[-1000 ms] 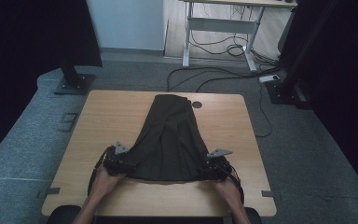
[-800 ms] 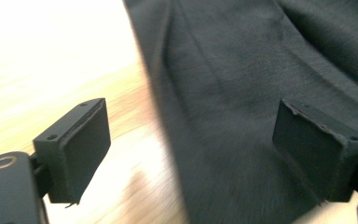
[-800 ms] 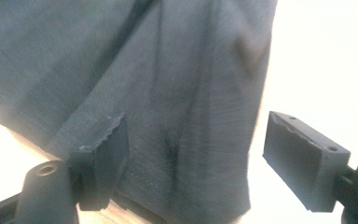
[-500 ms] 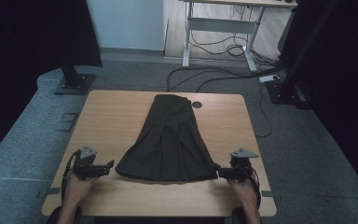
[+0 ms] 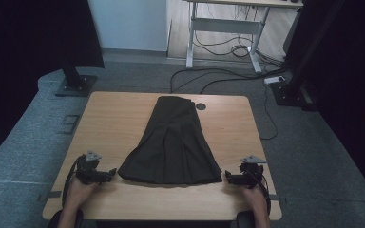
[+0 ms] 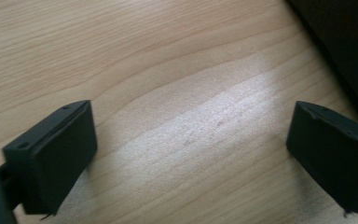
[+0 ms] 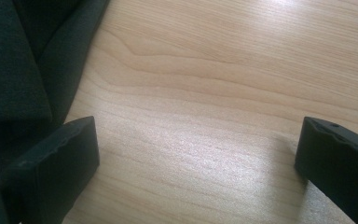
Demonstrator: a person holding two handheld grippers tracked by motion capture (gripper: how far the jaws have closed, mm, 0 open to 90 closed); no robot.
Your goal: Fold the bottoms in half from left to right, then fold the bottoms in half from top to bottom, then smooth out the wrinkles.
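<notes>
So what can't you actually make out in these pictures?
- High view: the dark garment is too dark to show fabric detail or fastenings, and its underside is hidden against the table.
- Left gripper view: the garment is cut off by the right edge.
- Right gripper view: the left edge cuts it off.

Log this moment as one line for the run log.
left gripper: open, beside hem | right gripper: open, beside hem | dark skirt: flat on wooden table, unheld

Bare table (image 5: 109, 118) either side, dark skirt (image 5: 173, 142) blocking the middle
</notes>
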